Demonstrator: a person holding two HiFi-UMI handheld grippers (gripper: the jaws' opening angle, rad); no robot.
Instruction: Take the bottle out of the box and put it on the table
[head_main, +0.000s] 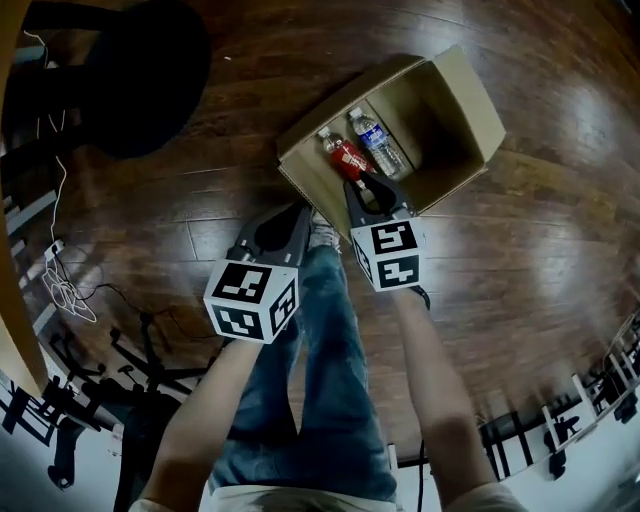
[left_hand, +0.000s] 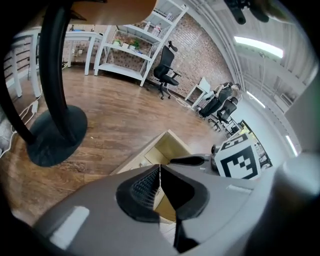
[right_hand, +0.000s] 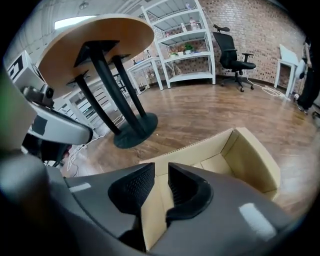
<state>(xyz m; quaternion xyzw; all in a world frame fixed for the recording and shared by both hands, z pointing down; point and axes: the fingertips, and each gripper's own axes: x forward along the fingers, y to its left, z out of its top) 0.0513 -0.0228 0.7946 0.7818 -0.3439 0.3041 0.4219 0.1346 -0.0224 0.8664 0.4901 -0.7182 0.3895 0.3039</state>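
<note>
The open cardboard box (head_main: 470, 90) lies on the floor (head_main: 520, 260) just ahead of and below the right claw (head_main: 372, 186), whose jaws stand narrowly apart and empty. The left claw (head_main: 295, 212), jaws closed together on nothing, hangs outside the box's near wall. The red-labelled bottle (head_main: 346, 157) lies just beyond the right claw's tips with the clear bottle (head_main: 380, 145) close beside it, so I'd widen the jaws first, then close squarely across one bottle's body alone.
</note>
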